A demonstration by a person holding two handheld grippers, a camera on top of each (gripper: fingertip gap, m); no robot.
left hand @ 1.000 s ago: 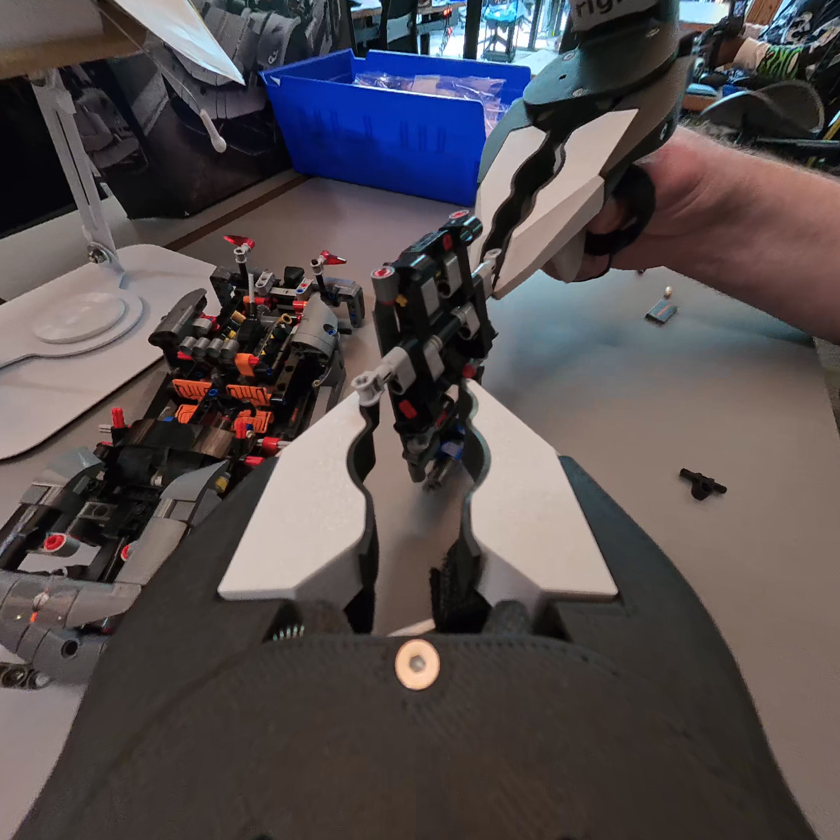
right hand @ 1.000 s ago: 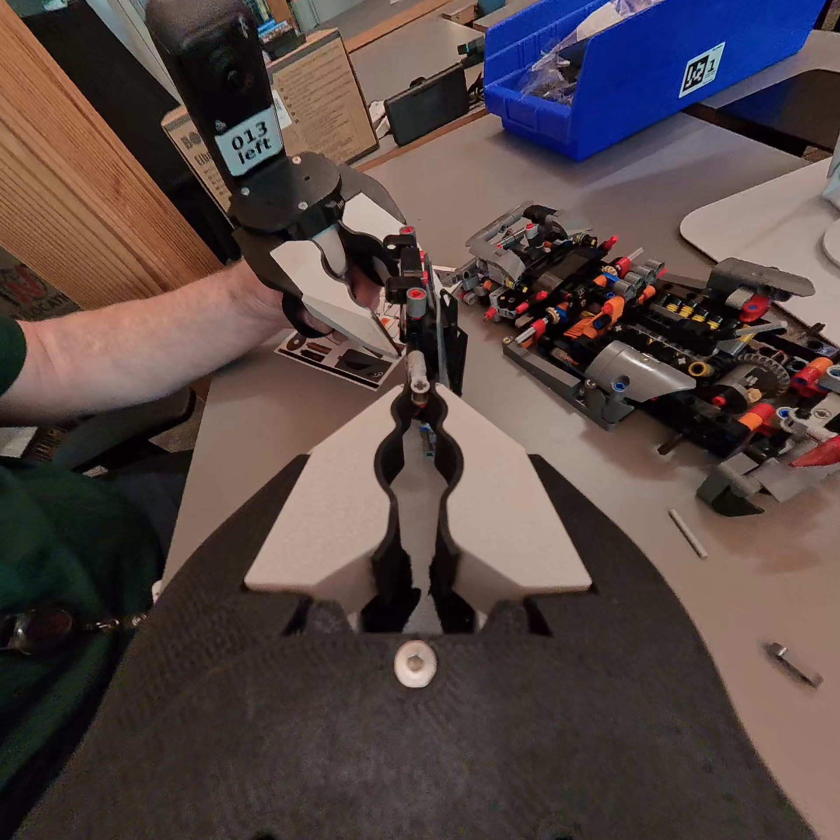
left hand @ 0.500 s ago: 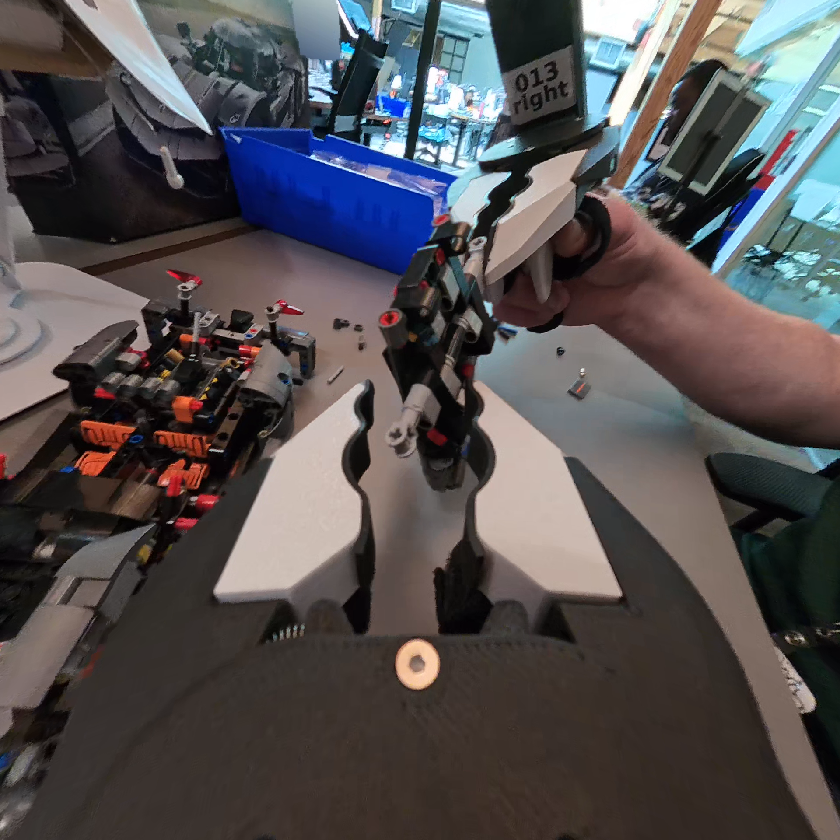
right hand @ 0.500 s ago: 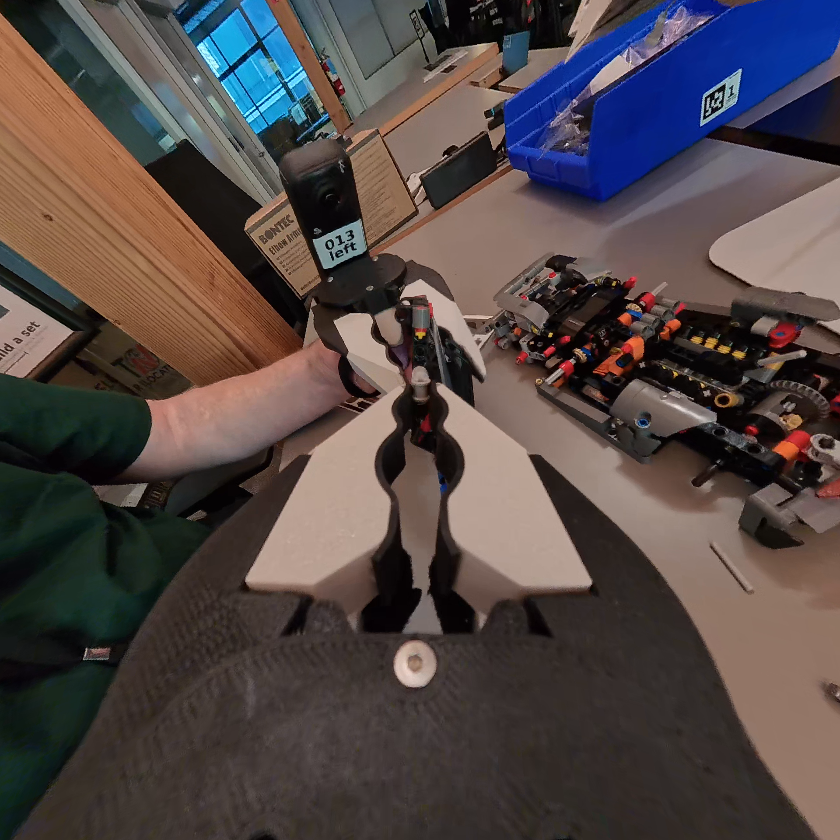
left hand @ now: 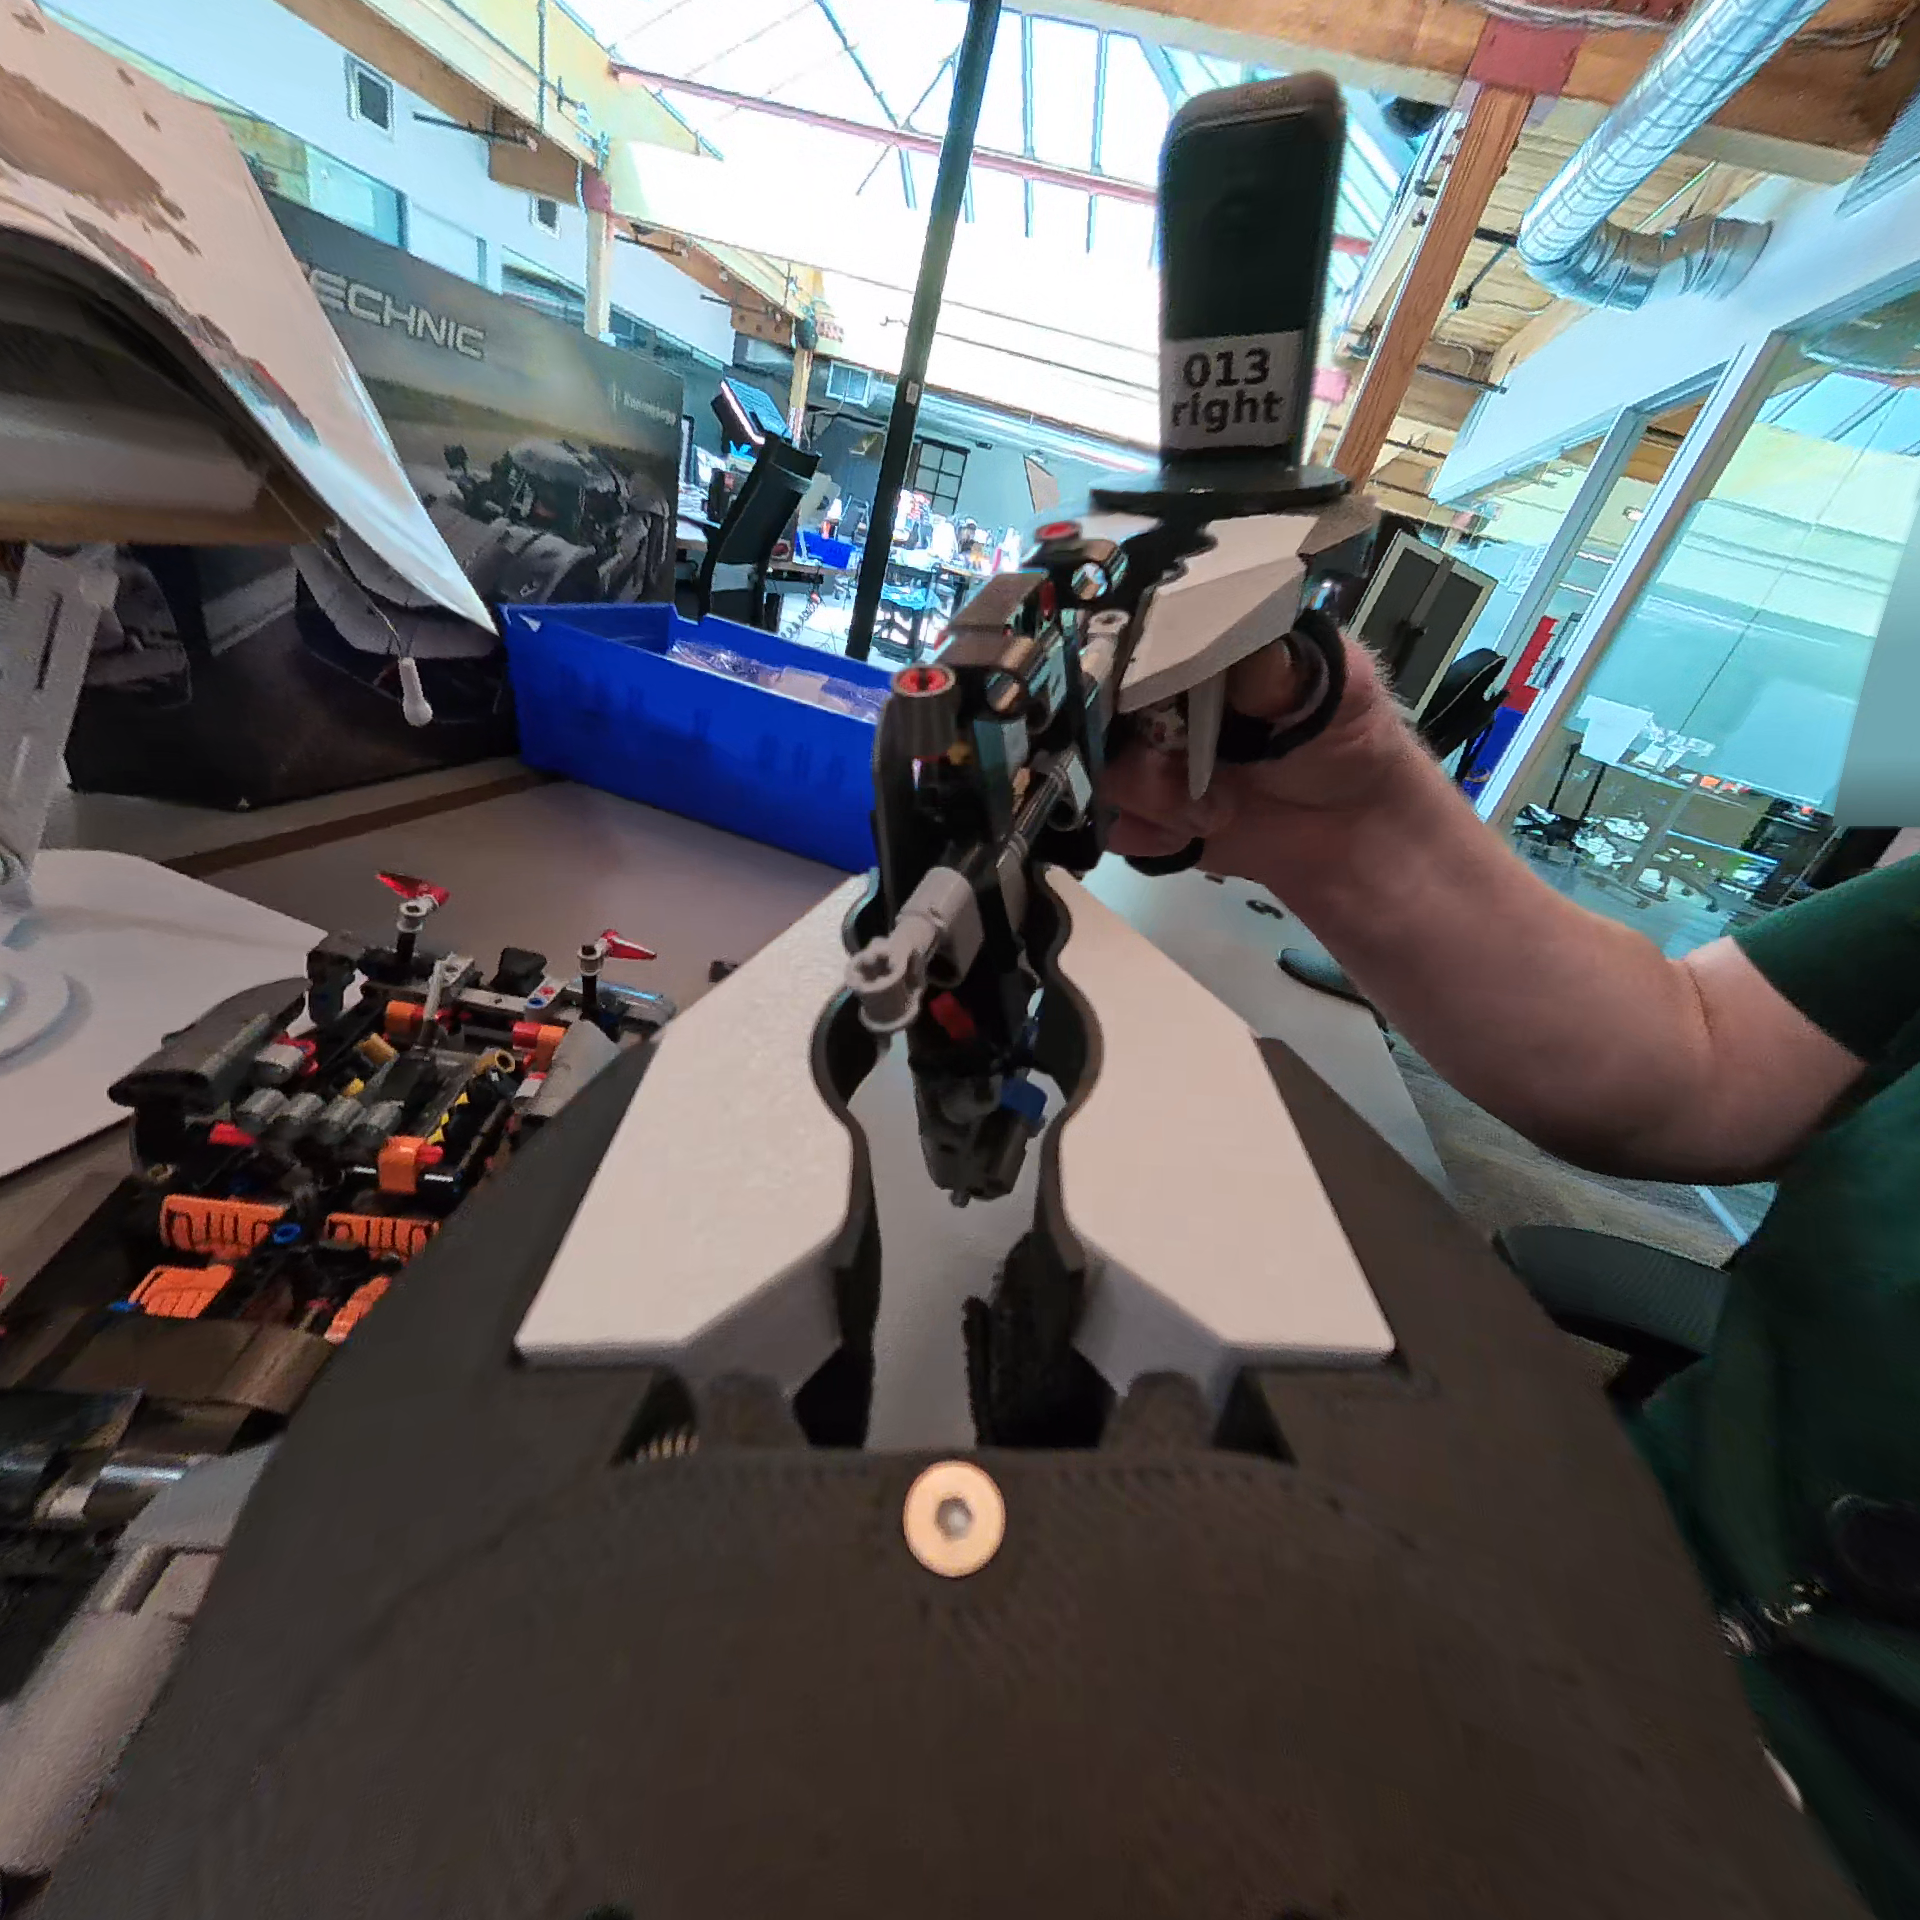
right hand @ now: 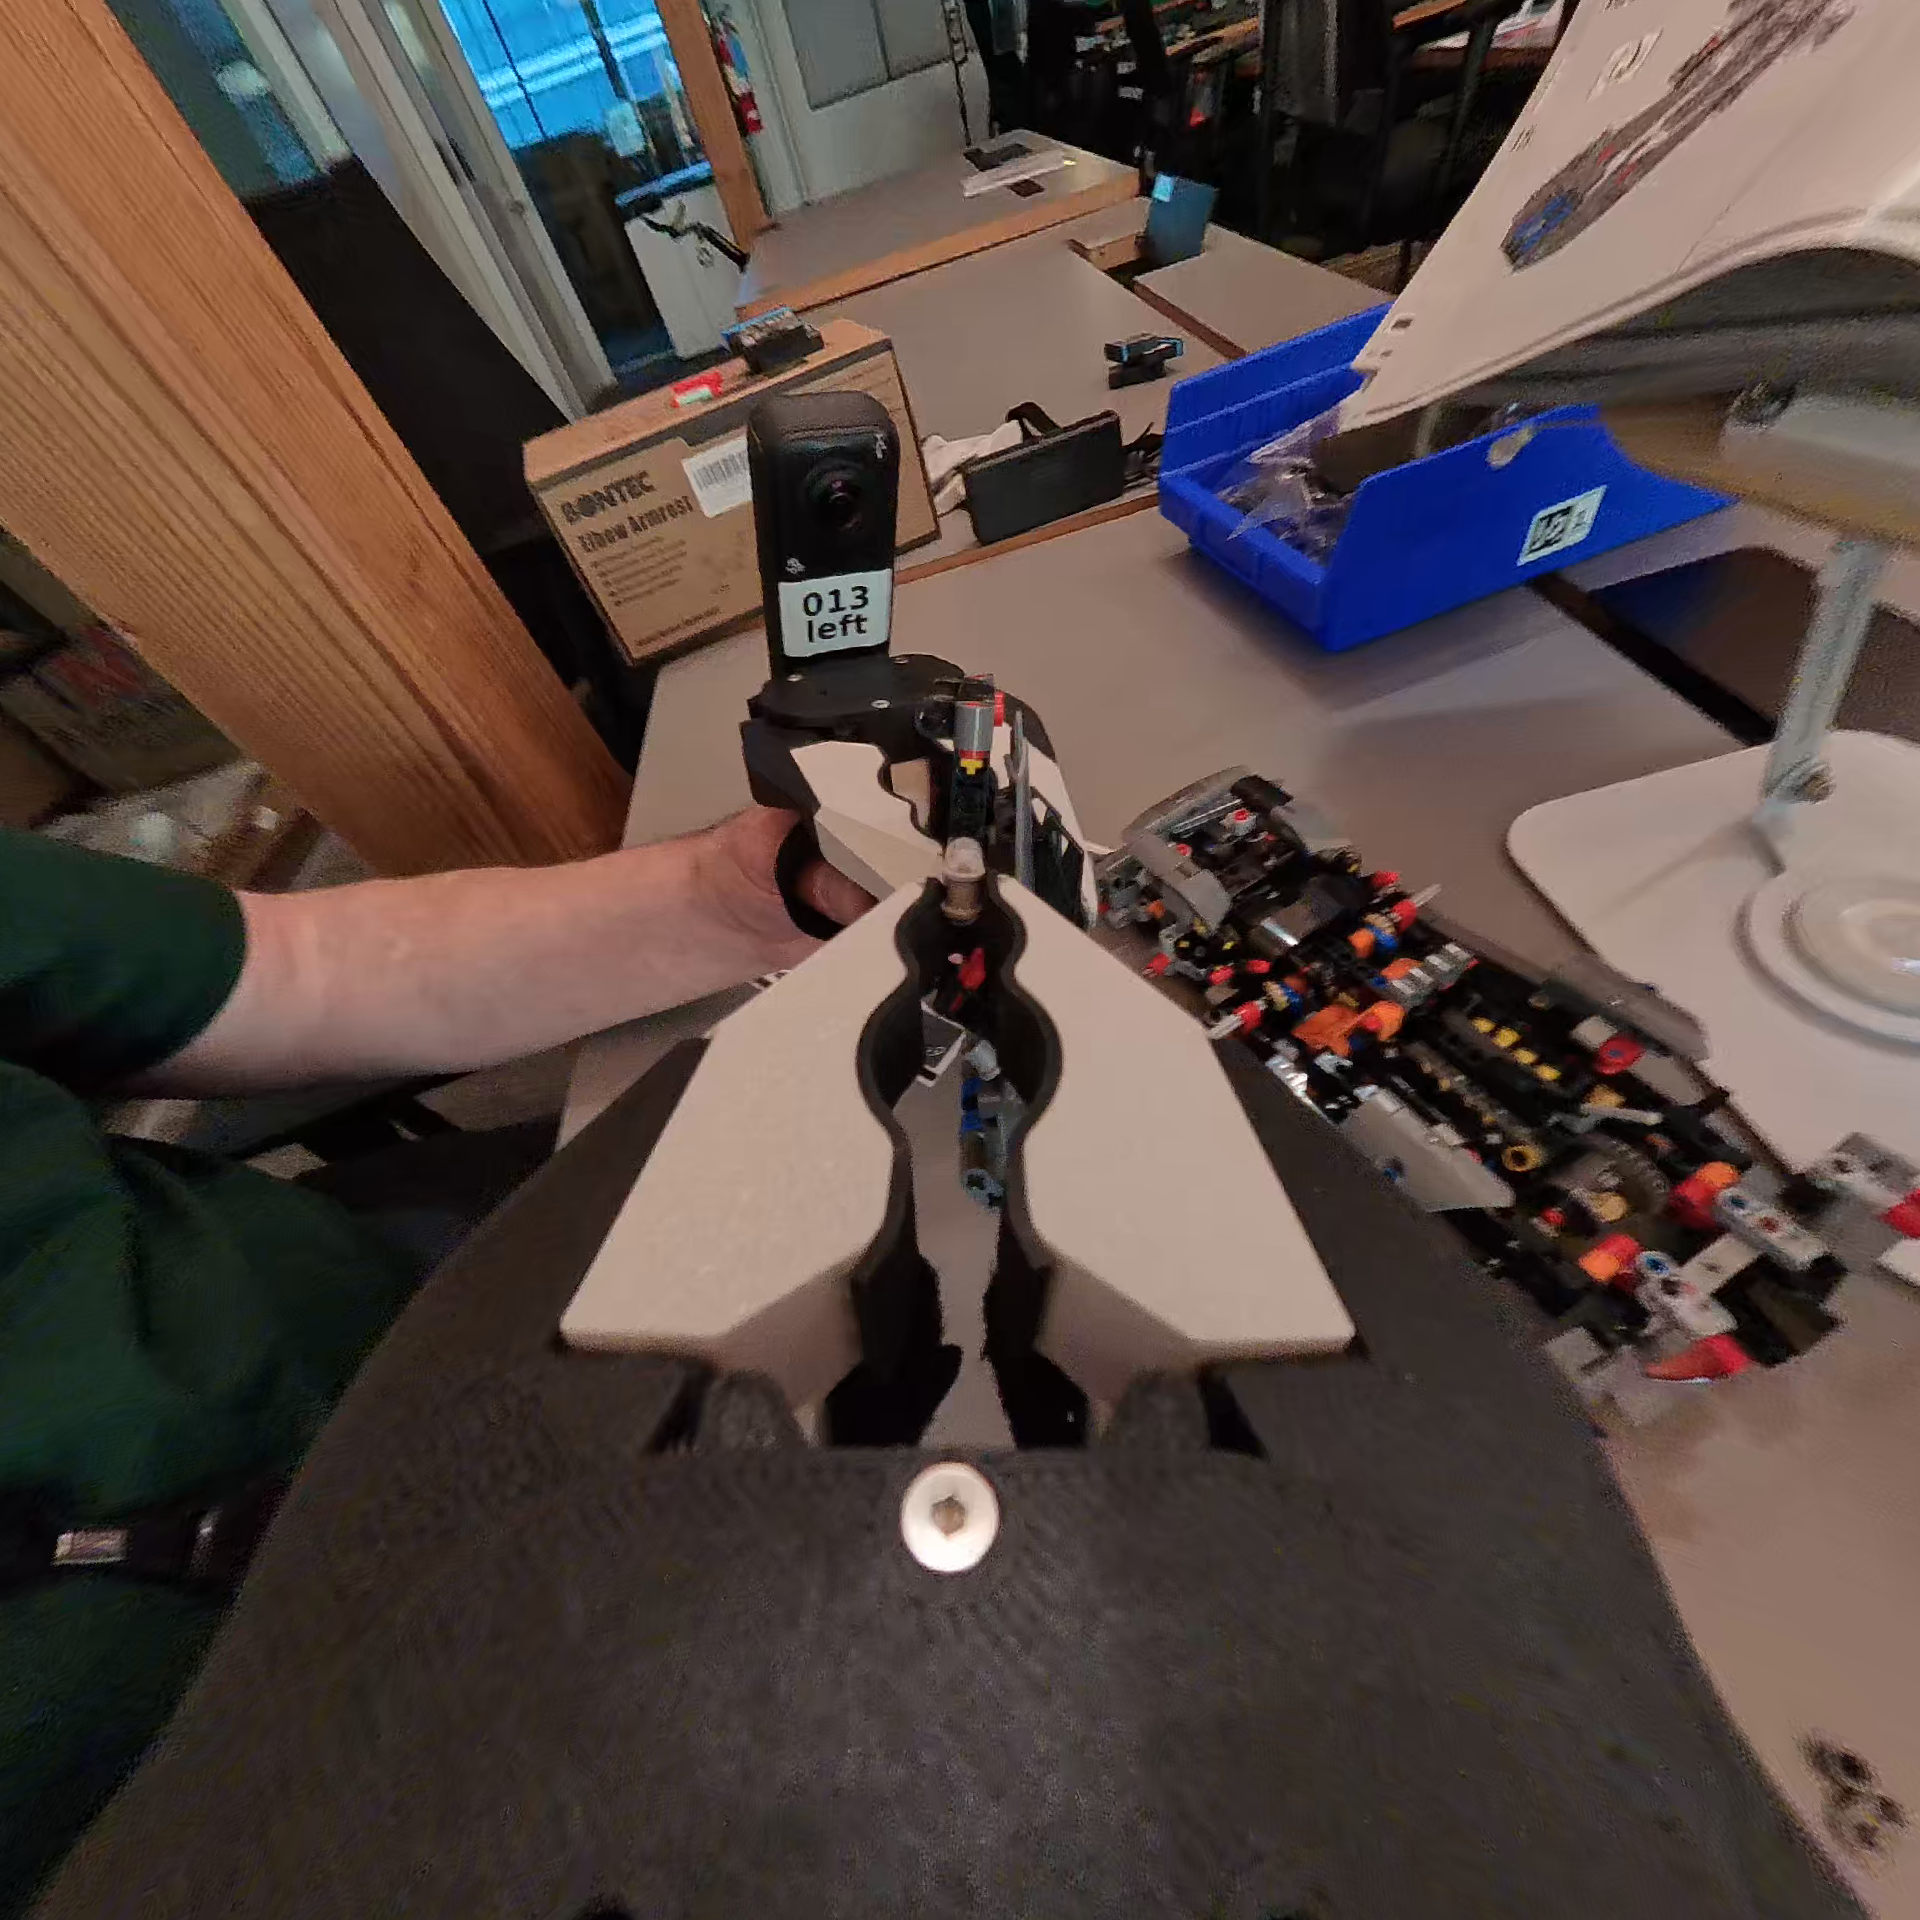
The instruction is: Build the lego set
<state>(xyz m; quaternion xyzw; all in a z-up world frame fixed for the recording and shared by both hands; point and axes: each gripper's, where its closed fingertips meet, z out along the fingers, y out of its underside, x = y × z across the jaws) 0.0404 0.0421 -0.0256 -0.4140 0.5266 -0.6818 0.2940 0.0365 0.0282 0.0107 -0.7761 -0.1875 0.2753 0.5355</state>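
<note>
Above the tabletop [right hand: 1299, 644], a dark Technic sub-assembly [left hand: 977, 831] hangs in the air between both tools, well clear of the half-built car chassis [right hand: 1455, 1049] lying below. The left gripper [left hand: 951, 997] is closed part-way around the sub-assembly's lower end, its white scalloped fingers [left hand: 727, 1143] cradling the piece in their curved notches. The right gripper [right hand: 961, 935] is narrowed onto a pale round pin or axle end at the sub-assembly's far side, its tips nearly meeting on it.

The step in hand looks like seating or adjusting that pin while the other tool braces the module. To do it well, I would keep the left grip firm and square so the module cannot pivot, then push the pin straight along its bore; any sideways load could pop the friction-fit connectors loose.

The parts are hard, glossy plastic: black beams, grey axle connectors with cross-shaped holes, red and blue bushes. The chassis carries orange ribbed pieces and smooth grey panels. A blue plastic bin [right hand: 1455, 551] with clear bags stands farther back, beside an open instruction booklet [right hand: 1683, 187] on a stand.
</note>
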